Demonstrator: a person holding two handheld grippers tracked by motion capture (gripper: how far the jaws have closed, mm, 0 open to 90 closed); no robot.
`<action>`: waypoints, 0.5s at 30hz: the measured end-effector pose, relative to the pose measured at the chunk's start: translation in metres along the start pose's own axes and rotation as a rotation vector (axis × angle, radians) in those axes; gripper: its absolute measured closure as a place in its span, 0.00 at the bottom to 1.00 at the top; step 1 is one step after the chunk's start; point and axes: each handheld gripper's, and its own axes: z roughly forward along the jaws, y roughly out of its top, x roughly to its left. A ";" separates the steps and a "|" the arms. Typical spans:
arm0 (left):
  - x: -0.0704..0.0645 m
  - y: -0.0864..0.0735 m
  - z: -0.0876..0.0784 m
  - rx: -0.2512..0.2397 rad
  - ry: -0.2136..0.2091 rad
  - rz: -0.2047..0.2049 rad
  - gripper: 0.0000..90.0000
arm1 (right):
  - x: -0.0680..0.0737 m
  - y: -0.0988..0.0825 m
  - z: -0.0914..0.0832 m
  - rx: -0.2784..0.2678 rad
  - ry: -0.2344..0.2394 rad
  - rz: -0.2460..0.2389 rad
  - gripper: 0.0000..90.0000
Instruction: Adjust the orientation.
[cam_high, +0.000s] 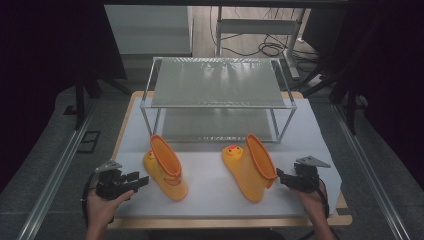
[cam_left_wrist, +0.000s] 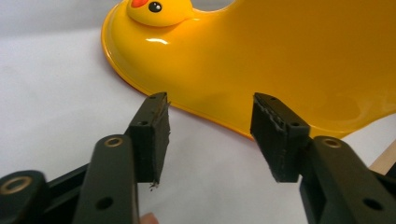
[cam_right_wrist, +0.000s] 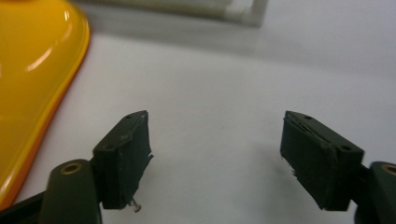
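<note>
Boots: two yellow rain boots with duck faces lie on their sides on the white table. The left boot (cam_high: 166, 169) is just beside the left gripper (cam_high: 140, 181). The right boot (cam_high: 251, 166) is just beside the right gripper (cam_high: 280, 177).
Feel: I think they are light and bendy, like rubber. They look shiny, so they may slip.
Where to hold: the thin orange top edge looks best. The round toe looks too fat and smooth to pinch.
Left gripper: its jaws are open with nothing between them. They point at the side of the left boot (cam_left_wrist: 261, 60).
Right gripper: its jaws are open wide over bare table. The right boot (cam_right_wrist: 32, 79) is off to one side.
Table: the table (cam_high: 210, 197) is white, flat and smooth.
Room: a metal rack (cam_high: 217, 95) with two shelves stands behind the boots. The room around is dark, with cables on the floor.
</note>
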 end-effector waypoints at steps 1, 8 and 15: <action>0.000 0.000 -0.001 -0.003 0.002 -0.003 0.58 | -0.002 0.000 -0.002 -0.015 0.002 0.003 0.29; -0.006 -0.004 -0.006 0.004 0.003 -0.005 0.94 | -0.007 0.000 -0.005 -0.037 0.000 0.018 0.33; -0.016 -0.014 -0.019 0.003 -0.003 0.017 1.00 | -0.004 0.001 -0.003 -0.035 -0.006 -0.004 0.35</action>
